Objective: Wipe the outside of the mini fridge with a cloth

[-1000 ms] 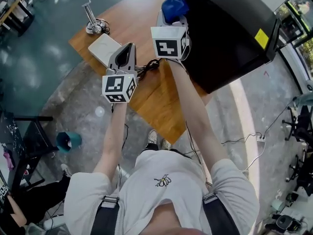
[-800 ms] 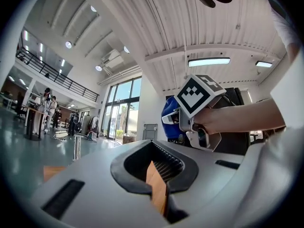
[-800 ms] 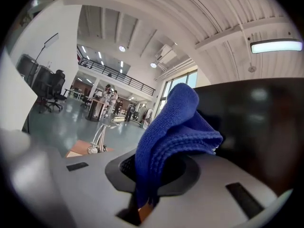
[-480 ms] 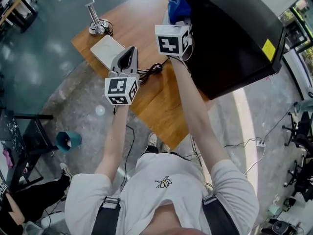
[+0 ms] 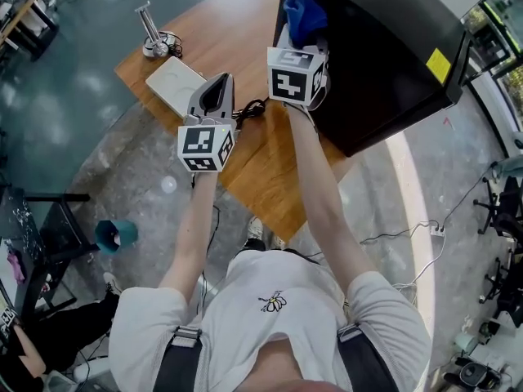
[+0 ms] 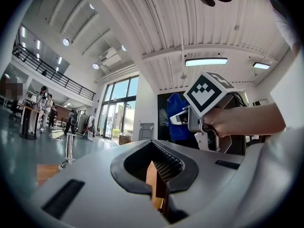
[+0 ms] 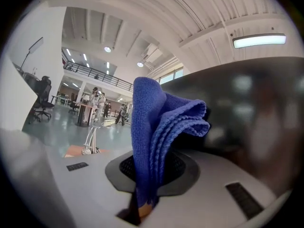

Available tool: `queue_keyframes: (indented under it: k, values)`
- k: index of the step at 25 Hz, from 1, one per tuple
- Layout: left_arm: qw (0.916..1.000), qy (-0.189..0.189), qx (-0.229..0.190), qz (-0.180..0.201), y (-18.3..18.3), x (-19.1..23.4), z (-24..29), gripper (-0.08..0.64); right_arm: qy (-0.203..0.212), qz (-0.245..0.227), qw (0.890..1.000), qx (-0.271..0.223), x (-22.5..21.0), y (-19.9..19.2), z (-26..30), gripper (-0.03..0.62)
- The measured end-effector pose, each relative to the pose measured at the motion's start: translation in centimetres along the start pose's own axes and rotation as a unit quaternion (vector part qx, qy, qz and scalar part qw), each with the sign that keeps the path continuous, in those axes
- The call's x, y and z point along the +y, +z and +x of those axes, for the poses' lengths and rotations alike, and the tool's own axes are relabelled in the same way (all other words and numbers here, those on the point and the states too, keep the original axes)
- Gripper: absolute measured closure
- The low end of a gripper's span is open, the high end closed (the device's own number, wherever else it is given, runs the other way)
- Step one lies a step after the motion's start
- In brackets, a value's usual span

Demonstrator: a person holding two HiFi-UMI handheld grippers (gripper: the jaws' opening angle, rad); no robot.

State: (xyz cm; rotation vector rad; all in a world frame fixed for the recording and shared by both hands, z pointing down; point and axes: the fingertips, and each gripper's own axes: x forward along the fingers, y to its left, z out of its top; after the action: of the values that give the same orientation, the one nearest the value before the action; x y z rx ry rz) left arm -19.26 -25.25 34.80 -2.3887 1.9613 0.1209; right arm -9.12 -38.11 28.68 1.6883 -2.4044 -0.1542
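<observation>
The black mini fridge [image 5: 384, 55] stands on the wooden table [image 5: 270, 170] at the upper right of the head view. My right gripper [image 5: 301, 29] is shut on a folded blue cloth [image 5: 304, 15], pressed against the fridge's left side near its top edge. In the right gripper view the blue cloth [image 7: 156, 141] sticks up from the closed jaws with the dark glossy fridge wall [image 7: 247, 108] just to its right. My left gripper [image 5: 216, 96] hovers over the table left of the fridge, jaws shut with nothing in them. The left gripper view shows the right gripper [image 6: 209, 103] and the cloth [image 6: 178, 118].
A white flat box [image 5: 174, 83] lies on the table beside a metal stand [image 5: 154, 35] at the far left corner. A black cable [image 5: 249, 109] runs beneath the grippers. A teal bin [image 5: 114, 235] sits on the floor, with a power strip [image 5: 433, 231] at right.
My right gripper with the cloth has slid a little rightward and along the fridge's side. The left gripper has hardly shifted.
</observation>
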Motion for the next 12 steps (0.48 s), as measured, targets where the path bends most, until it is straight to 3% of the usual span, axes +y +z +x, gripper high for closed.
queue_keyframes:
  k: [12]
  values:
    - [0.9983, -0.057, -0.007, -0.004, 1.0, -7.6, -0.3, 0.558, -0.063, 0.001, 0.998, -0.004, -6.5, -1.4, -8.5, 0.525]
